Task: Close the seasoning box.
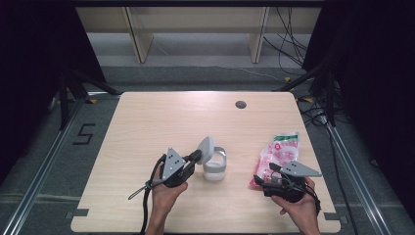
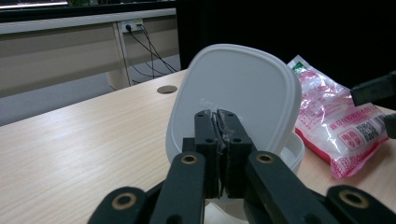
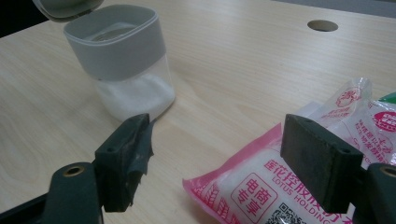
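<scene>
Currently the white lid [image 2: 236, 93] stands tilted upright, clamped by the left hand-held gripper [image 2: 221, 126].

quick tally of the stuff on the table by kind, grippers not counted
clear plastic jar with grey collar and white powder inside: 1
white rounded plastic lid, hinged open on that jar: 1
pink and white plastic bag of white granules: 1
total: 3

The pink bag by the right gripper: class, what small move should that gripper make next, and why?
Probably ease the right gripper forward and close it on the pink bag. Its jaws stand open with the bag's near end just beyond them, not yet gripped. The left gripper already pinches the lid tilted up, so the container stands open with white powder inside.
</scene>
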Tool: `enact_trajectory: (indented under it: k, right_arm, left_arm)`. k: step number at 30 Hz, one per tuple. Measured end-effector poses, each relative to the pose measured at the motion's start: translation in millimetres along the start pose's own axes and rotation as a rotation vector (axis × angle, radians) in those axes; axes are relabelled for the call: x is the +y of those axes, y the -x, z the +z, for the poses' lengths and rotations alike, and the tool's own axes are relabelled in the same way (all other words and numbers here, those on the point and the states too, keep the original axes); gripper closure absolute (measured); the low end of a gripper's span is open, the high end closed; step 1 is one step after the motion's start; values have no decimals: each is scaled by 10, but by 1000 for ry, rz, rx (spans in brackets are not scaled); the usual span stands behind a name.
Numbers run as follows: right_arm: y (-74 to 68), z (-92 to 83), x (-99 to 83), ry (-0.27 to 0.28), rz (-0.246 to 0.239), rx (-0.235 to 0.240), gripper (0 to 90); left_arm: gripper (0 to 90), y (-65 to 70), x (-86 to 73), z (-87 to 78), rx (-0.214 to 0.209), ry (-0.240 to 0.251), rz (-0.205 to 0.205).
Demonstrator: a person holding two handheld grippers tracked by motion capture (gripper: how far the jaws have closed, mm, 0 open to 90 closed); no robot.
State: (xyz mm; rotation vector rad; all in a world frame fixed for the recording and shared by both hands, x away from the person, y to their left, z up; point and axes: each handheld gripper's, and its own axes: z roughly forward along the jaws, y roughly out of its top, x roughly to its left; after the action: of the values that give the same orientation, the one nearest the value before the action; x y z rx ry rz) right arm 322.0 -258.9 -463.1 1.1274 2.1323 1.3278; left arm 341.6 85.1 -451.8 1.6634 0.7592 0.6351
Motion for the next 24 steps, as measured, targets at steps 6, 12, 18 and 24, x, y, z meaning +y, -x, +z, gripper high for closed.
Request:
enact_trajectory:
  k: [6, 12, 18, 24]
  right_arm:
    - [-10, -1, -2, -7, 3, 1, 259]
    - [8, 5, -1, -10, -21, 8, 259]
    - [13, 11, -5, -3, -19, 5, 258]
    - [13, 6, -4, -10, -21, 8, 259]
  left_arm:
    - [750, 22, -30, 9, -21, -2, -22]
    - [583, 23, -20, -15, -31, -11, -19]
    - [445, 23, -13, -41, -55, -11, -26]
    - [341, 19, -25, -102, -55, -31, -46]
